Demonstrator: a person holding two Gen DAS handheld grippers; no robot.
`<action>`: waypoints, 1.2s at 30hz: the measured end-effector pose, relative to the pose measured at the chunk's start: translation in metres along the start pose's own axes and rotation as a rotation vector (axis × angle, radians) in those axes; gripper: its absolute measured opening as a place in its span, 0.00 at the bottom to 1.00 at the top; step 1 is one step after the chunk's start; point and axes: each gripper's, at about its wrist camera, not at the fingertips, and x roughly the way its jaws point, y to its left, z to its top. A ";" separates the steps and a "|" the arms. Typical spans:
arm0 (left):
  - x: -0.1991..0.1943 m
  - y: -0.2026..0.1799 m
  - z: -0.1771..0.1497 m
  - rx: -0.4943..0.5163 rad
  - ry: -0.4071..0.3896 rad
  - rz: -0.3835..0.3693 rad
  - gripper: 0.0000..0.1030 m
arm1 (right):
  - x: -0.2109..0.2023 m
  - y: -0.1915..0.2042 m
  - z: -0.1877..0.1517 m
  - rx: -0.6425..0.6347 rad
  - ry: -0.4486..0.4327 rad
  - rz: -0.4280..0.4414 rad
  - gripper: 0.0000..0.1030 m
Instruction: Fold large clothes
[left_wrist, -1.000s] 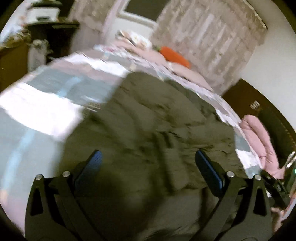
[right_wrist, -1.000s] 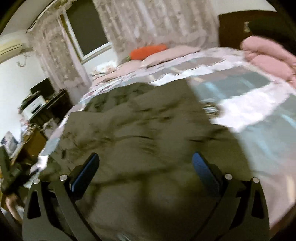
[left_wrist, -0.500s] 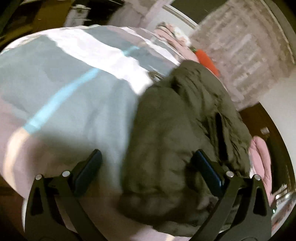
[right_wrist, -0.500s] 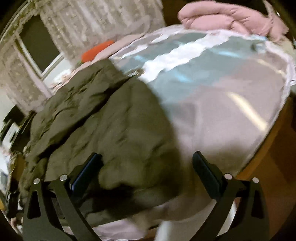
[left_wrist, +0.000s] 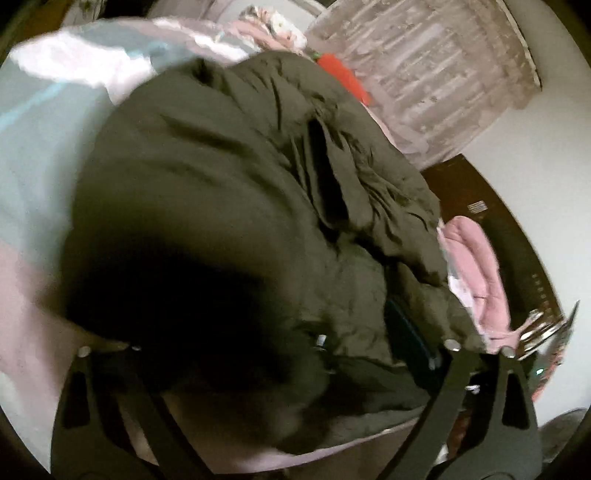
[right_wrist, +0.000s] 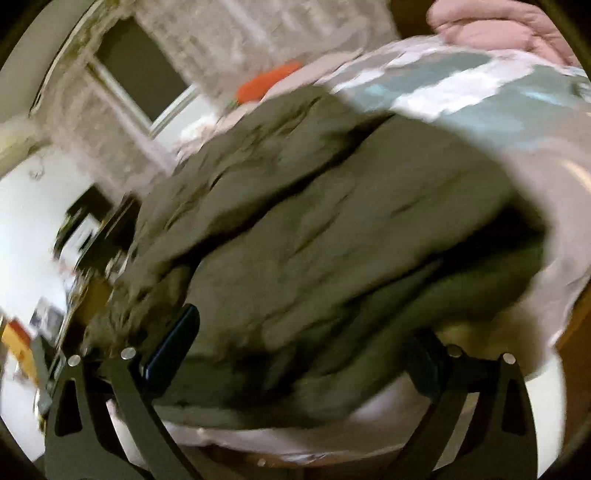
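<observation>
A large olive-green padded jacket (left_wrist: 229, 177) lies bunched on a bed near its front edge; it also fills the right wrist view (right_wrist: 332, 221). My left gripper (left_wrist: 280, 343) is open, its fingers spread around the jacket's near edge, the left finger hidden under dark fabric. My right gripper (right_wrist: 299, 350) is open too, its fingers straddling the jacket's near folded edge, with fabric between them. Neither gripper is closed on the cloth.
The bed has a pink, white and teal patterned cover (left_wrist: 44, 122) (right_wrist: 461, 92). A pink quilt (left_wrist: 476, 266) lies at the bed's side. An orange pillow (right_wrist: 267, 81) and lace curtains (left_wrist: 424, 74) are at the far end. Dark furniture (right_wrist: 92, 229) stands left.
Both grippers have dropped low and moved in to the jacket's near edge, from above the garment to straddling the edge. Both stay open.
</observation>
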 end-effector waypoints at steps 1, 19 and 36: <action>0.002 0.001 -0.001 -0.018 -0.002 0.000 0.83 | 0.003 0.004 -0.002 -0.001 0.000 0.005 0.97; 0.006 0.036 0.011 -0.217 -0.014 -0.136 0.11 | 0.019 -0.014 0.018 0.105 -0.044 0.063 0.17; -0.029 -0.065 0.115 -0.028 -0.157 -0.248 0.08 | -0.030 0.053 0.124 -0.081 -0.254 0.165 0.12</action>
